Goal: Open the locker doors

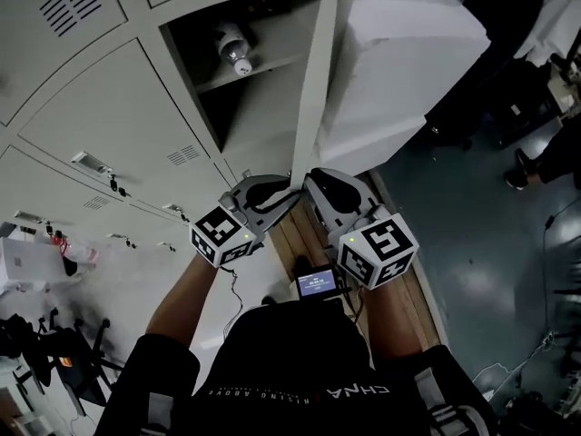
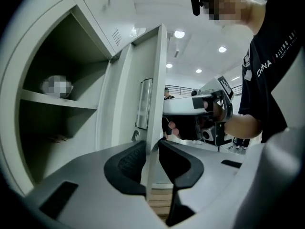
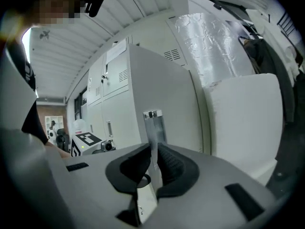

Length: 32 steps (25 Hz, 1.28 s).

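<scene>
Jaws clamped, left gripper (image 2: 151, 145) on door edge (image 2: 156, 80), right gripper (image 3: 153, 147) on handle (image 3: 153, 123), bottle (image 1: 234, 51) only overhead

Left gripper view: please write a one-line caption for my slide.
Left gripper grips the edge of the open locker door; a shelf shows inside.

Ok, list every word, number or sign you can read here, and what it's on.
"CHNA": on the person's black shirt.
Smaller line beside it: too small to read.
On the small screen: print too small to read.
On the marker cubes: square patterns only, no words.
</scene>
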Motion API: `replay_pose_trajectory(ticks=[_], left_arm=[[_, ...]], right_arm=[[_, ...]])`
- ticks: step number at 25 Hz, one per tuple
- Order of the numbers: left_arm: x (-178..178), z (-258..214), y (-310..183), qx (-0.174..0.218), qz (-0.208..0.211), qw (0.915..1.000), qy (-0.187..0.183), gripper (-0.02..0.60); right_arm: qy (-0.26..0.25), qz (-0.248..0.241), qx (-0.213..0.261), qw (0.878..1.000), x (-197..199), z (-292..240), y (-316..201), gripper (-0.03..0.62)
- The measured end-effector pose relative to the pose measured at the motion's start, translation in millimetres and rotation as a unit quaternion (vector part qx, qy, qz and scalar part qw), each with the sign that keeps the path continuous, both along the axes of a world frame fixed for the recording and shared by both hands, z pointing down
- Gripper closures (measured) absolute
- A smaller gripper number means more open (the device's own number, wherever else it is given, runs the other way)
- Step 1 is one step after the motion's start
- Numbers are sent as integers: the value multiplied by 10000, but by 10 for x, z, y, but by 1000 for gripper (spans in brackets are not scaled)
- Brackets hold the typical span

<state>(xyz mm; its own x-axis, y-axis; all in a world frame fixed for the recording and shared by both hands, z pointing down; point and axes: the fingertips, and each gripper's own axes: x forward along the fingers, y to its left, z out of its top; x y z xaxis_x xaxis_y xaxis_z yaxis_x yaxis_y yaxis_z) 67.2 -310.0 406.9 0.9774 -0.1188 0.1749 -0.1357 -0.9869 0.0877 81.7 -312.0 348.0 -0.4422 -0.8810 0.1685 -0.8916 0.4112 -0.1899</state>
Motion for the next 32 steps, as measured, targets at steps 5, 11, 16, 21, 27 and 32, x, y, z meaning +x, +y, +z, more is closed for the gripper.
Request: replay_pose_trajectory(ticks=[5, 11, 16, 21, 27, 32], left_arm=[[325, 9, 141, -312, 521, 9980, 188, 499], [722, -5, 227, -295, 850, 9957, 236, 514], [1013, 11, 283, -289, 1042, 9939, 229, 517], [1268, 16, 266, -241, 1105, 9932, 275, 517], [1595, 9, 249, -337, 1116, 9926, 337, 517], [1696, 33, 186, -328, 1078, 9933, 248, 517]], right_arm=[[24, 714, -18, 9974, 368, -39, 198, 533], [-8, 1203, 43, 9927, 773, -129, 320, 533], [2, 1441, 196, 9894, 1038, -277, 383, 527], [413, 1666, 207, 9849, 1215, -308, 329, 468], [479, 2156, 93, 9753, 1571, -176, 223, 468], [247, 2301, 86, 9728, 1774, -122, 129, 477]])
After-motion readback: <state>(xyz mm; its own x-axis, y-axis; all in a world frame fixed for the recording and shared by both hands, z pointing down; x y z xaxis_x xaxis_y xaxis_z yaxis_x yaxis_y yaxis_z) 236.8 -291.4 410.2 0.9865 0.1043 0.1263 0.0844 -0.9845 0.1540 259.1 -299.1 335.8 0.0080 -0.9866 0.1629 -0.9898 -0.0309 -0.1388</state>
